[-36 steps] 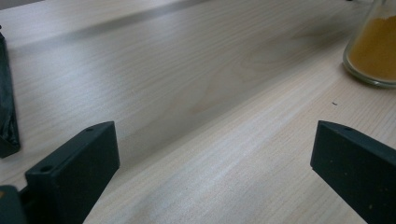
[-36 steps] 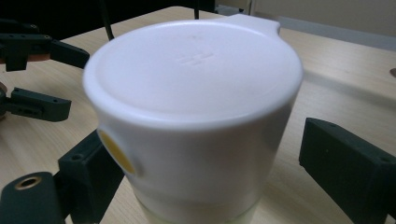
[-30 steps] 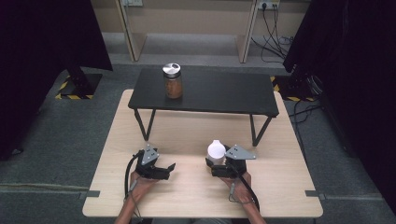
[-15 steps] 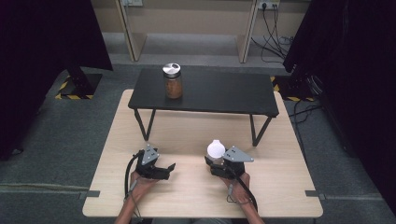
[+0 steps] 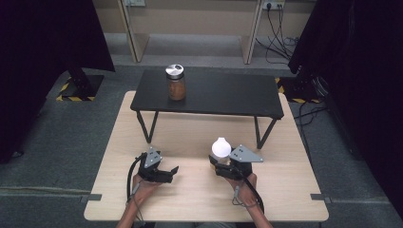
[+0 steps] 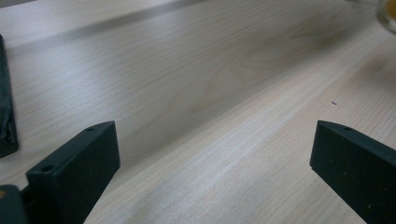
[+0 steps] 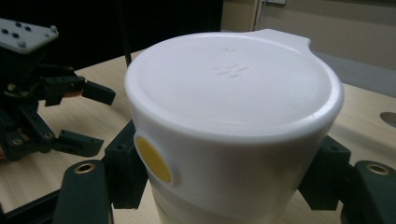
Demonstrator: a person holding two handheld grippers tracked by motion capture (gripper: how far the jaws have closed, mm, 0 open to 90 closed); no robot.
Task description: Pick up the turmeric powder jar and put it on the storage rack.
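- Looking down in the high view, a white-capped bottle [image 5: 220, 148] is seen pinched by the right gripper [image 5: 223, 161] at lower centre; the left gripper [image 5: 167, 172] is held spread and empty. A jar [image 5: 175, 82] waits on the black bench [image 5: 228, 95], upper centre.
- In the left gripper view, bare table [image 6: 210, 93] is framed by parted jaws.
- In the right gripper view, the bottle's cap [image 7: 231, 93] is gripped; its body is cut off below. The grasp seems done; placing is judged left.

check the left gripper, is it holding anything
No, the left gripper is open, its two black jaws standing wide apart with only the bare light wooden table between them.
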